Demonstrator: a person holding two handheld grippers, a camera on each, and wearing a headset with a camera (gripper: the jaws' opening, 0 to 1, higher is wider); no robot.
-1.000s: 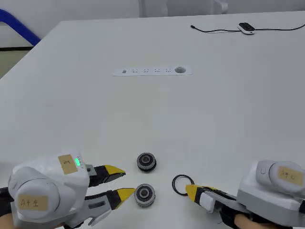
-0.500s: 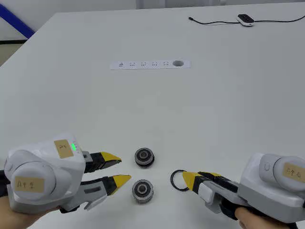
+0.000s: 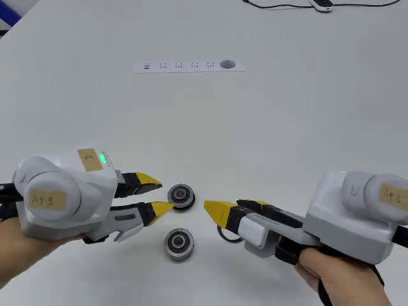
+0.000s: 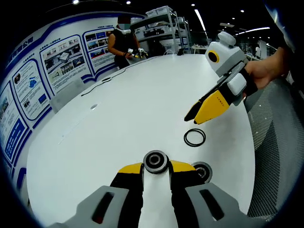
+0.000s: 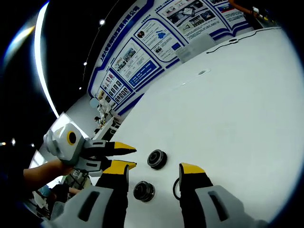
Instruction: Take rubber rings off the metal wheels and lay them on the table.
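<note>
A broad white surface (image 3: 306, 127) bearing a white power strip (image 3: 188, 65) stands in a dim hall with blue-framed wall posters (image 4: 59, 61), metal shelving (image 4: 166, 26) and ceiling strip lights (image 4: 199, 19).

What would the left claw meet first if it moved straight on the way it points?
Most likely the farther metal wheel, lying just ahead of the open left claw; depth is slightly unclear.
</note>
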